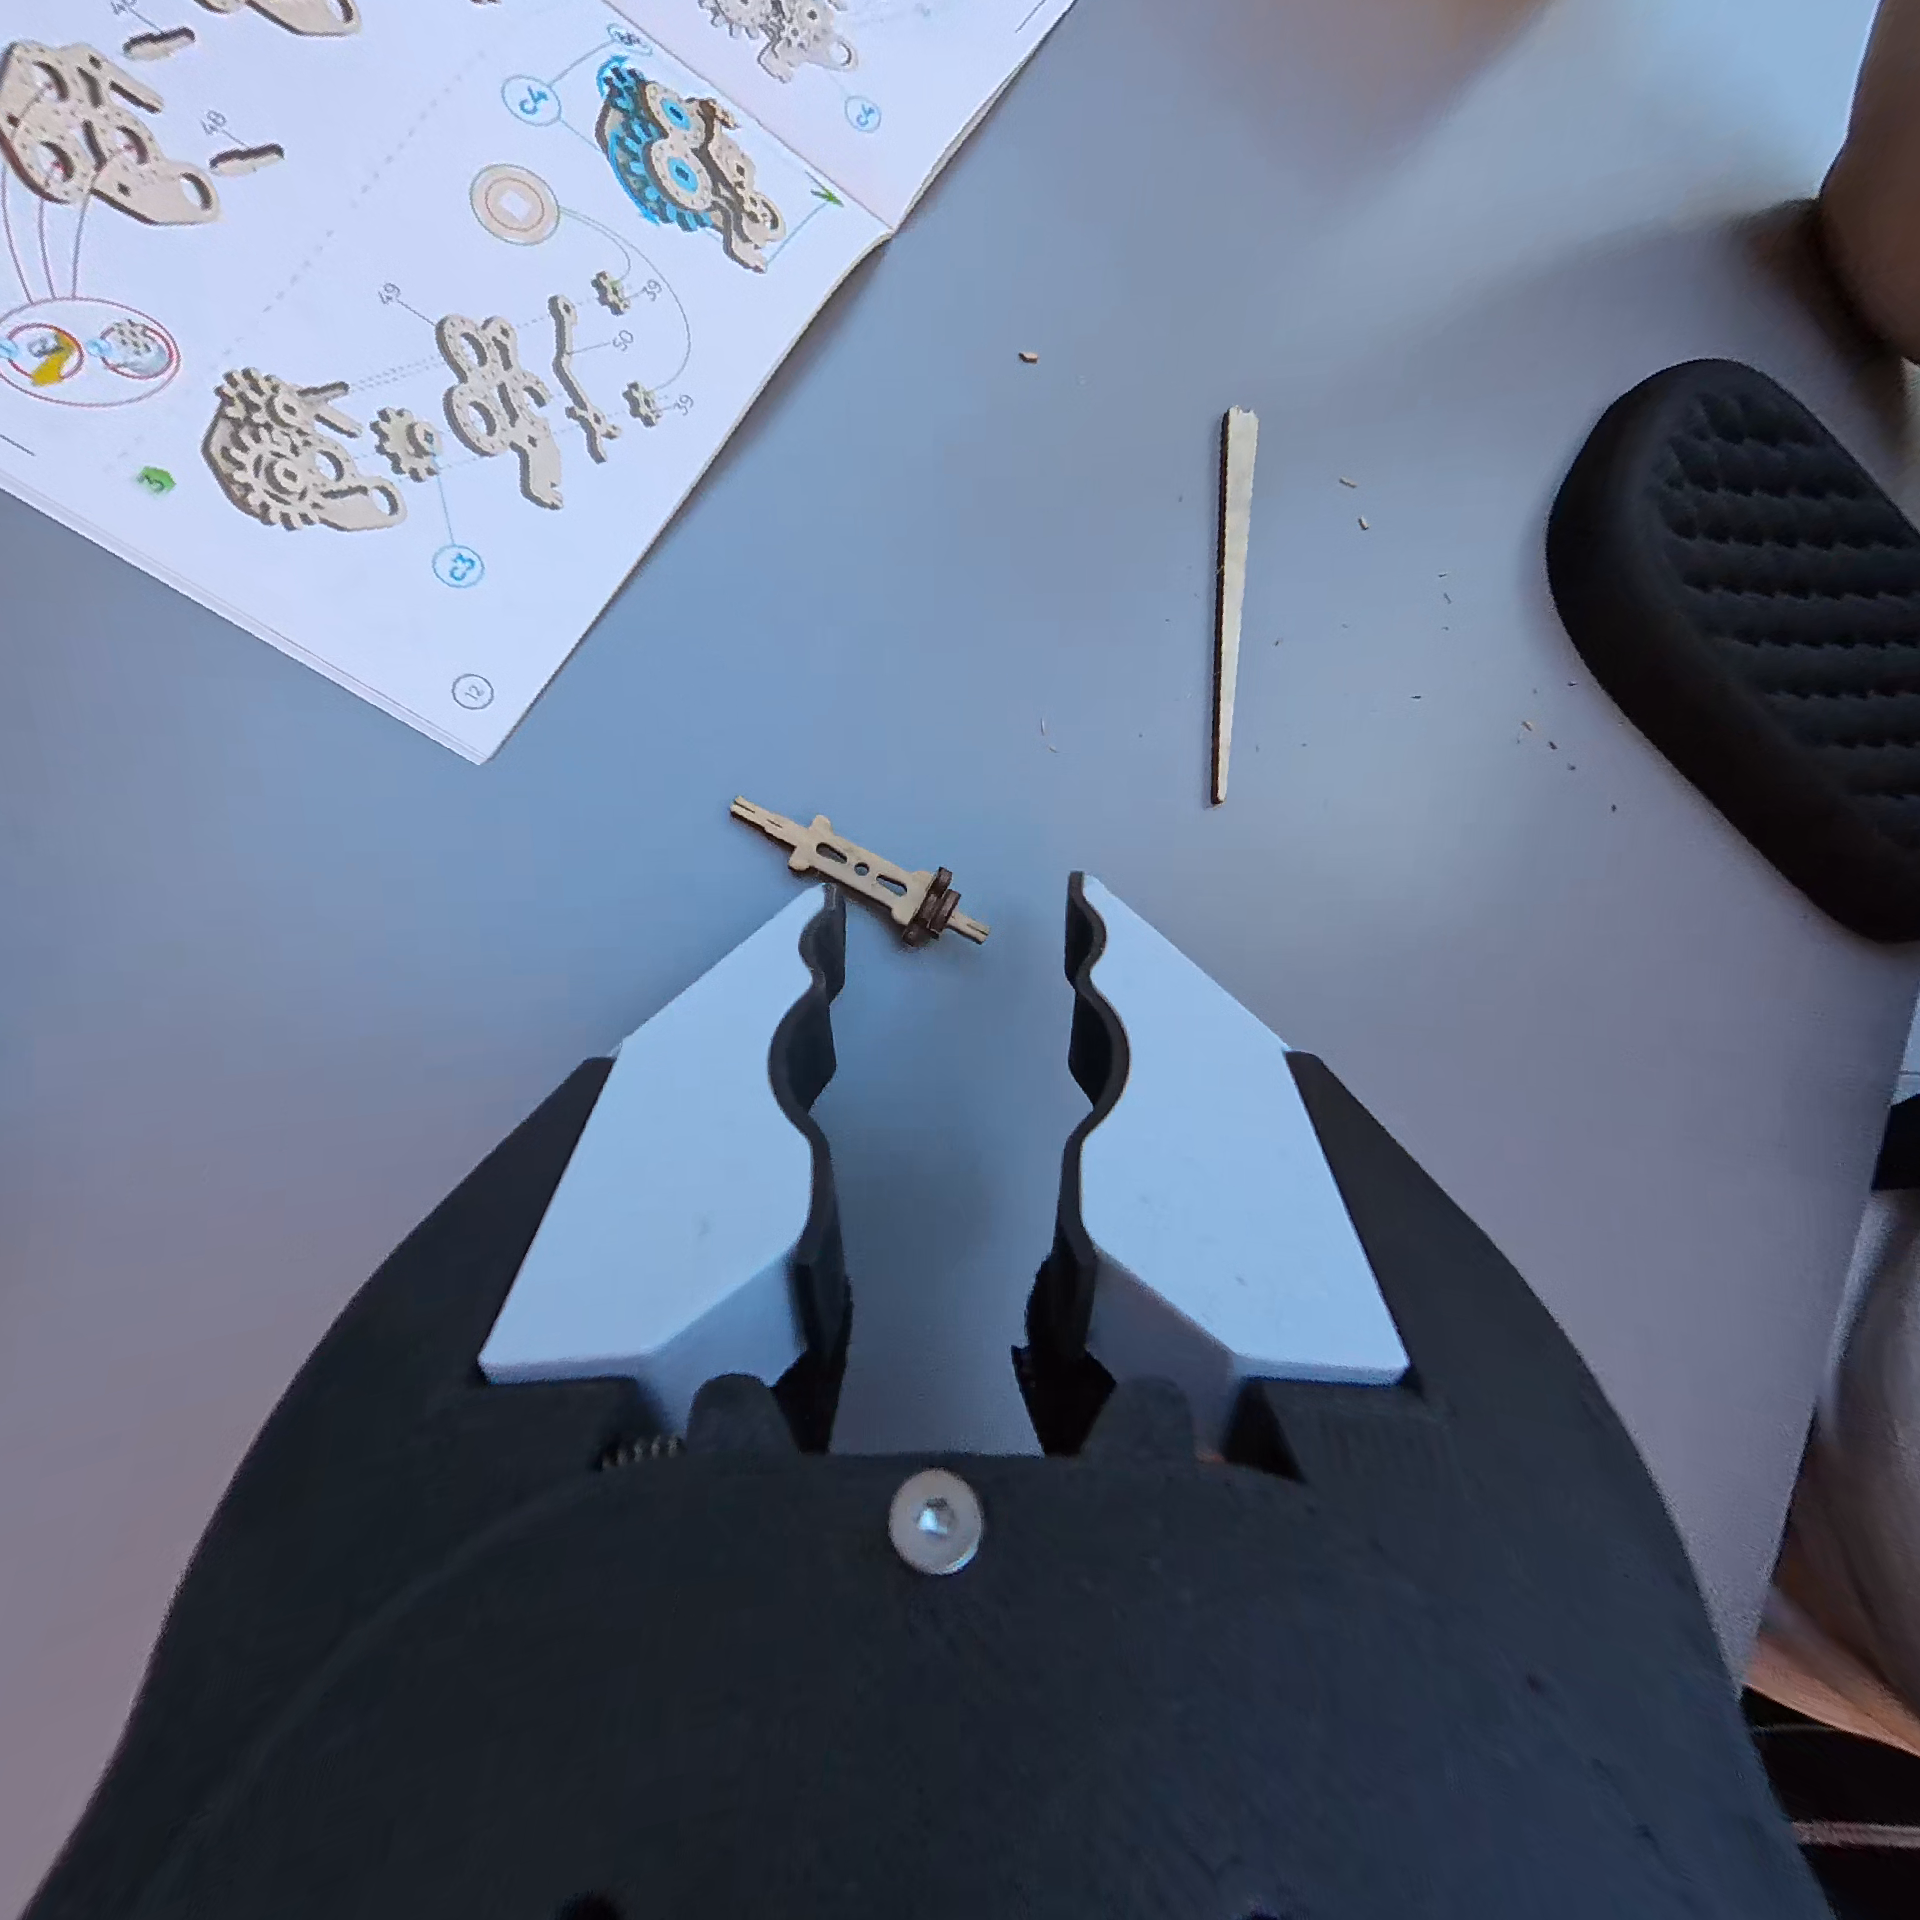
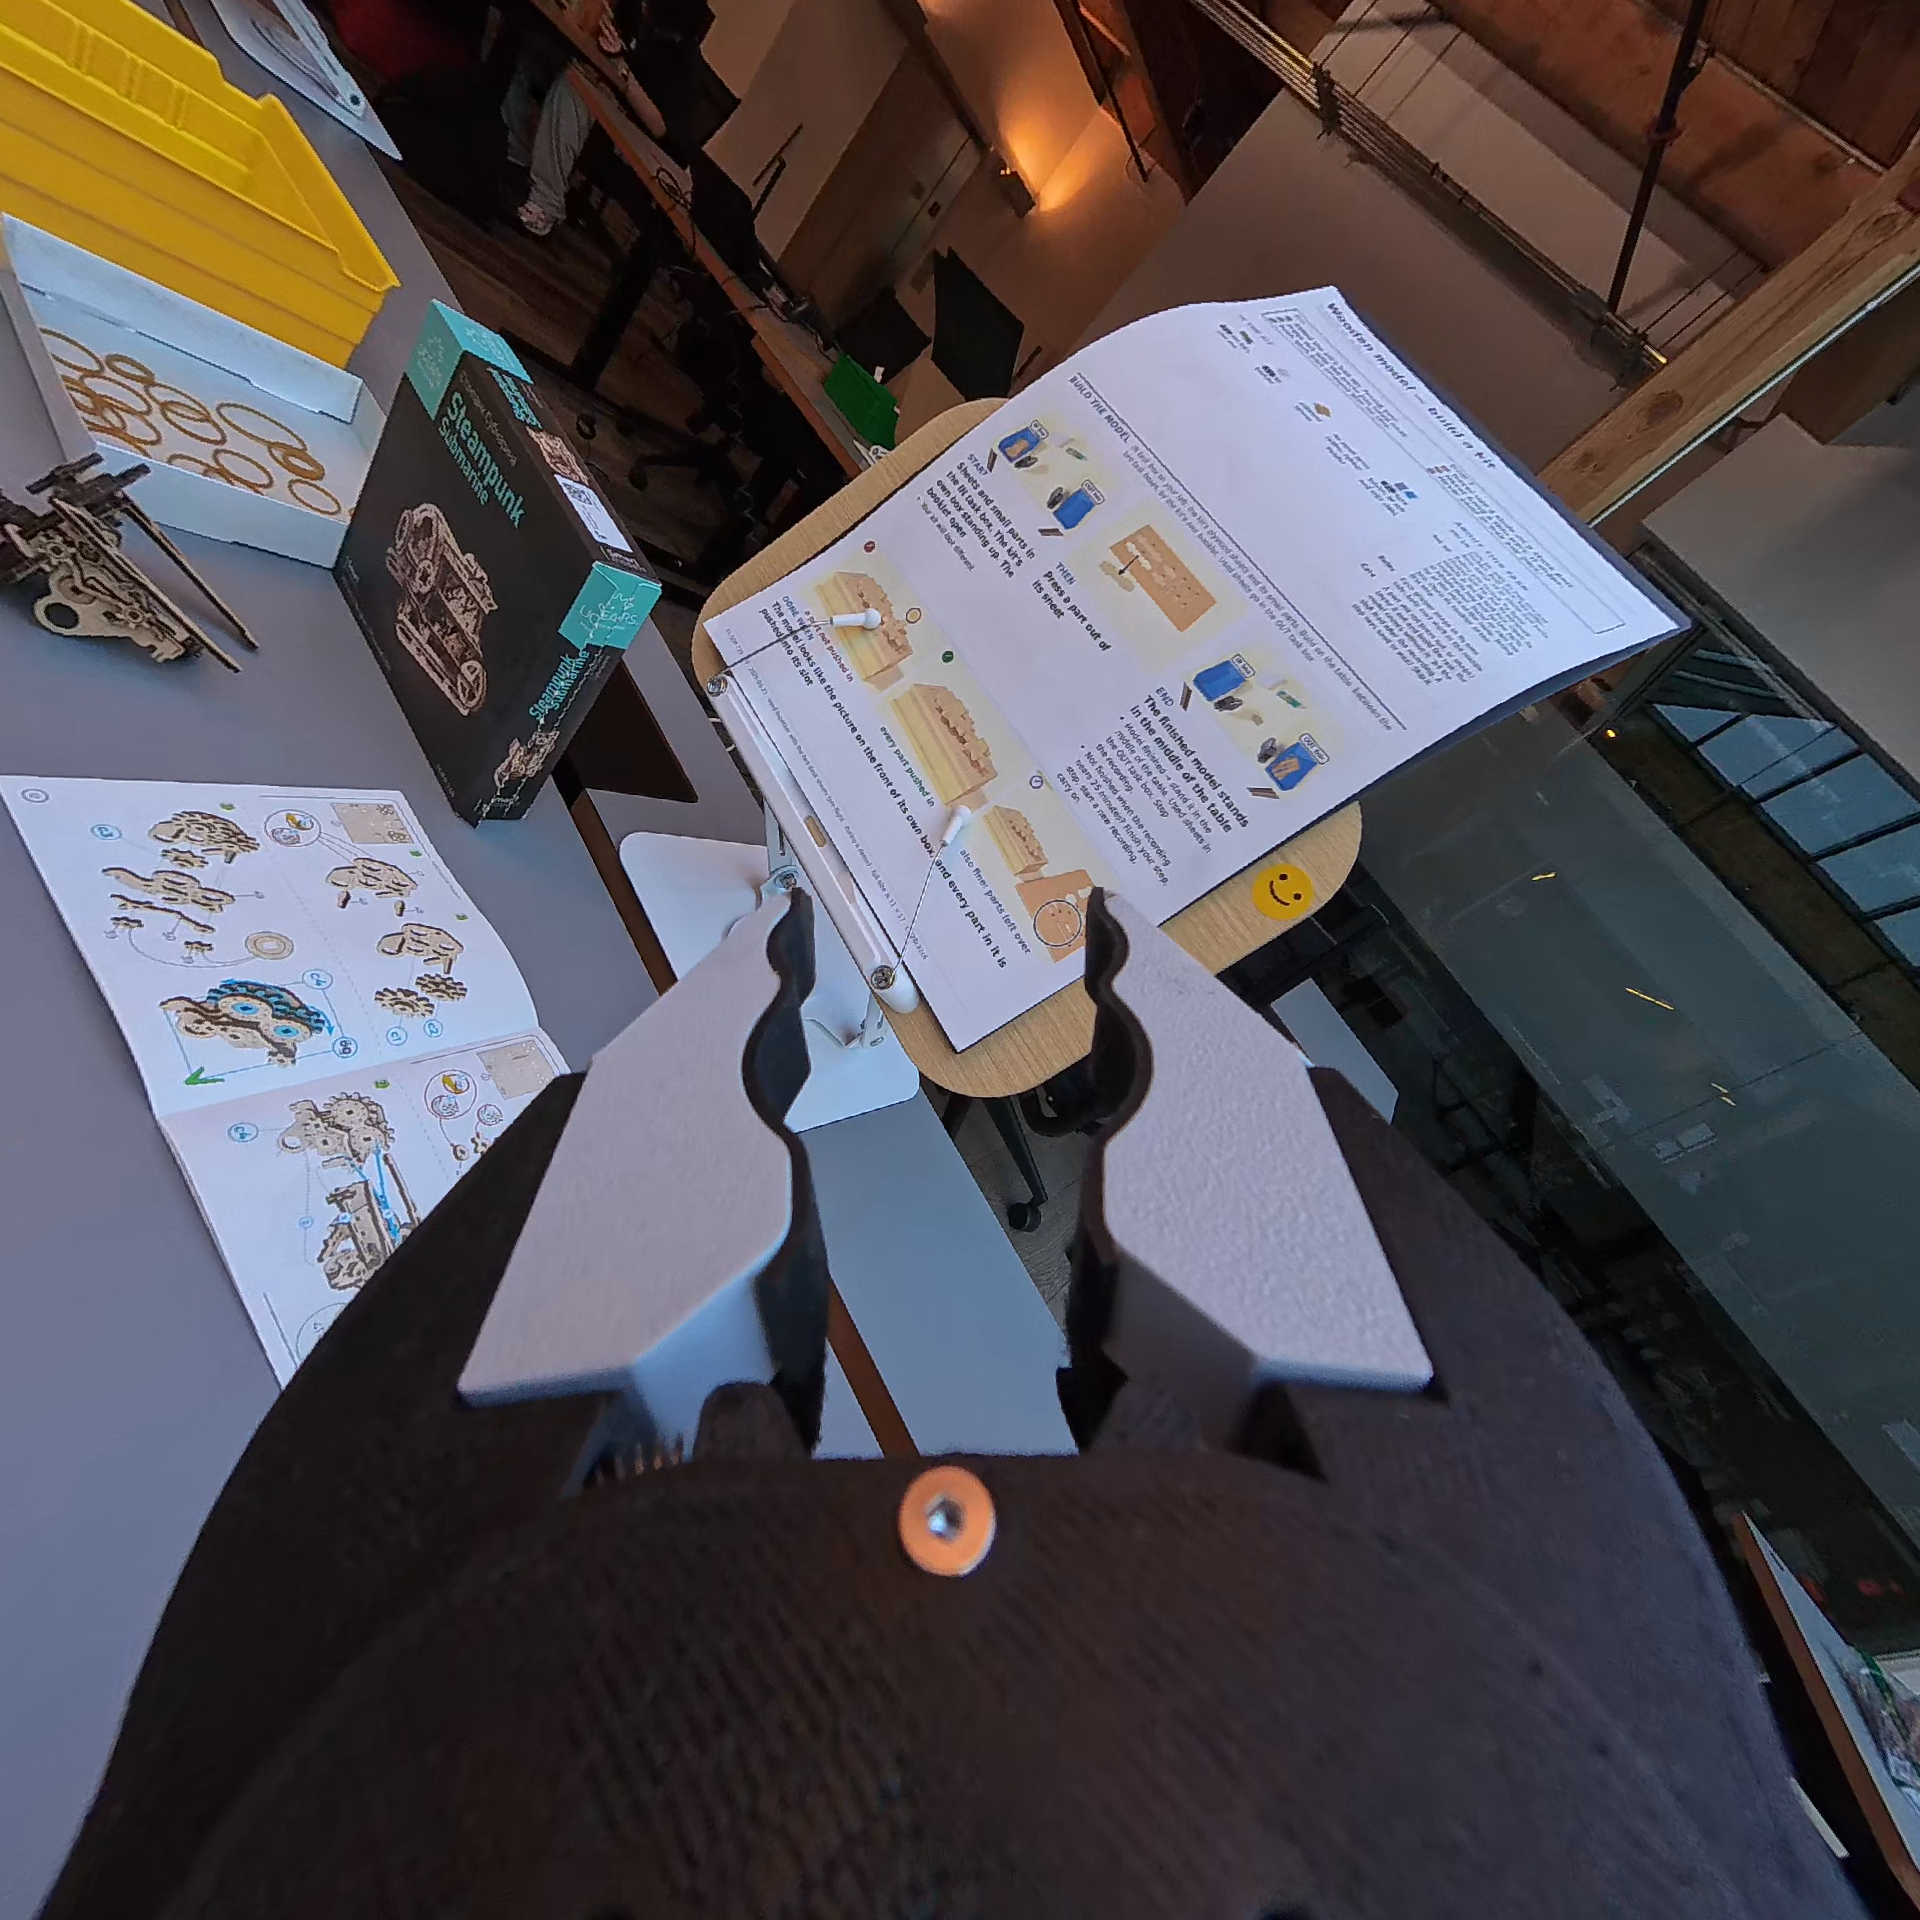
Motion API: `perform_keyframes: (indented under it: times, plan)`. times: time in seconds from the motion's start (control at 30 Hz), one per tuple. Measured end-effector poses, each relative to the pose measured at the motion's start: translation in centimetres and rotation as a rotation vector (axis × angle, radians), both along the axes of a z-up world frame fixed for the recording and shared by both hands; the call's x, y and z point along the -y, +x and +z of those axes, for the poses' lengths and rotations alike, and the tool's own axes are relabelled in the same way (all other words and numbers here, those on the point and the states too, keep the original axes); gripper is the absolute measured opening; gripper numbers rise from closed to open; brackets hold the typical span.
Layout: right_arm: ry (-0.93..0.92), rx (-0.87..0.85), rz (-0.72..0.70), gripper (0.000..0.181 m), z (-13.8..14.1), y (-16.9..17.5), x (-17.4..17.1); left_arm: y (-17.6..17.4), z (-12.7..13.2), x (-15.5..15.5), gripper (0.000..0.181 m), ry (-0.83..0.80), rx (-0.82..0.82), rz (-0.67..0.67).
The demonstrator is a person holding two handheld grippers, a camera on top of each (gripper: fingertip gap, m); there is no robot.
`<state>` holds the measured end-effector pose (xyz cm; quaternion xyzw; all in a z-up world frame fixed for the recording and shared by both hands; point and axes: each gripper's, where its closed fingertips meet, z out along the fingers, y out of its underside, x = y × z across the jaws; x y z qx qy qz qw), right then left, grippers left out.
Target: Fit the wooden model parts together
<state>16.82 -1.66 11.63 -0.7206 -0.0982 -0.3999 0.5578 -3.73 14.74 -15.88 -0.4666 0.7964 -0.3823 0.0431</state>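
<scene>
Wooden axle part (image 1: 858, 871) lies just beyond left claw (image 1: 951, 894).

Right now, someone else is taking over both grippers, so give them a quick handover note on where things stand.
Left gripper: open, empty, low over the grey table, with its tips just short of the small wooden axle piece.
Right gripper: open, empty, raised and aimed past the table edge at the instruction sheet on the stand.
Parts: the axle piece already carries a dark ring near one end; a long tapered wooden stick lies loose to its right. The partly built model sits beyond the open booklet.
Left to do: pick up the axle piece and fit it to the model.
</scene>
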Motion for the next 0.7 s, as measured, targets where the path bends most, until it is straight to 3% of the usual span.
perform_keyframes:
  times: [0.23,0.43,0.7]
  plan:
    - [-0.016,0.003,0.001,0.051,-0.35,-0.03,-0.27,0.53,-0.42,0.23,0.033,0.125,0.072,-0.013]
    - [-0.029,0.006,-0.002,0.051,-0.62,0.03,-0.37,0.32,-0.71,-0.23,0.013,0.219,0.113,-0.051]
    - [-0.038,0.004,0.001,0.051,-0.88,0.03,-0.51,0.21,-0.73,-0.29,0.012,0.234,0.122,-0.072]
